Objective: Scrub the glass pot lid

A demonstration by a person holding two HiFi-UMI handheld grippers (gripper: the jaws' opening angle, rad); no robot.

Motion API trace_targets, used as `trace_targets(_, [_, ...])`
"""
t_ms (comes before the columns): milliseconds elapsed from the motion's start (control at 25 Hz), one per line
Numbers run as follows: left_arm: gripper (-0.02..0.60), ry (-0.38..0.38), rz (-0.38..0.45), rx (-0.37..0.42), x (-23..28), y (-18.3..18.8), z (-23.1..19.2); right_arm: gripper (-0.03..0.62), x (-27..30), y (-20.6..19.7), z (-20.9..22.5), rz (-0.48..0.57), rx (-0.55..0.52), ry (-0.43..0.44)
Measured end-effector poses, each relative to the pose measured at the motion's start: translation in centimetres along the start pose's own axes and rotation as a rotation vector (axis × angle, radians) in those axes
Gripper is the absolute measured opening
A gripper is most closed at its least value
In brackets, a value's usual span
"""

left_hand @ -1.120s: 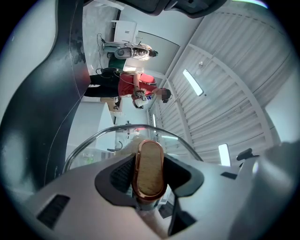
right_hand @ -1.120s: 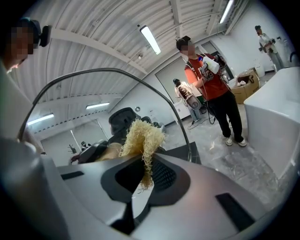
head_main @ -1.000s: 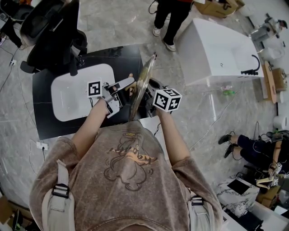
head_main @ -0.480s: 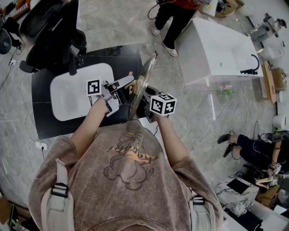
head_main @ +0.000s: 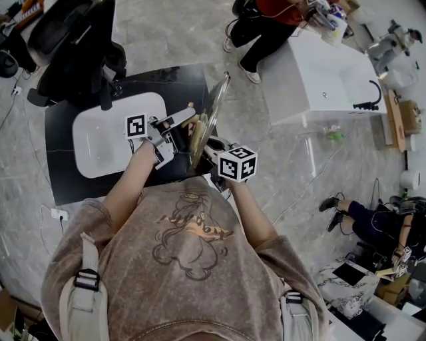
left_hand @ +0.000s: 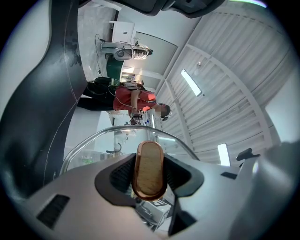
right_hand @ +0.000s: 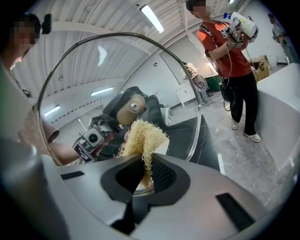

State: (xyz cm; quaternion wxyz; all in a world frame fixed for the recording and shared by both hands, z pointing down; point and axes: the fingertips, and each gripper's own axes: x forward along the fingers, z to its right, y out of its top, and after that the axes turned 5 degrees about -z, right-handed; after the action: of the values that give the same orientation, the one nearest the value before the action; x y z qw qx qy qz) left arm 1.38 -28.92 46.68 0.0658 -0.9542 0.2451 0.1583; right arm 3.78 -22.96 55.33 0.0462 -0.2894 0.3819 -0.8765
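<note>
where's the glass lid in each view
Head view: glass lid edge-on, upper centre.
Left gripper view: lower centre, arching behind its knob, which the jaws grip.
Right gripper view: fills left and centre, behind the scrubber.
Shared landmark: person in red top.

**A:** How are the arms set?

**B:** The bare left forearm (head_main: 130, 186) and right forearm (head_main: 251, 210) both reach forward from the chest and converge. The two grippers sit close together in front of the body.

**A:** And the left gripper (head_main: 188, 122)?

**B:** It tilts a little upward. Its jaws are clamped on the wooden knob (left_hand: 149, 168) of the glass pot lid (head_main: 214, 106).

**A:** The right gripper (head_main: 205, 145)?

**B:** Its jaws are pinched on a tuft of loofah scrubber (right_hand: 143, 136), which it holds just beside the left gripper.
</note>
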Motion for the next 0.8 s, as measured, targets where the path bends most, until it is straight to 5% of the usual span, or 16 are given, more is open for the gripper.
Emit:
trace_targets(440, [0.181, -0.005, -0.009, -0.005, 0.0, -0.3, 0.2, 0.037, -2.9, 3.1, -4.4, 0.083, 0.008, 0.097])
trace_targets(800, [0.181, 0.022, -0.038, 0.003, -0.2, -0.9, -0.5, 0.037, -4.4, 7.2, -4.3, 0.182, 0.024, 0.093])
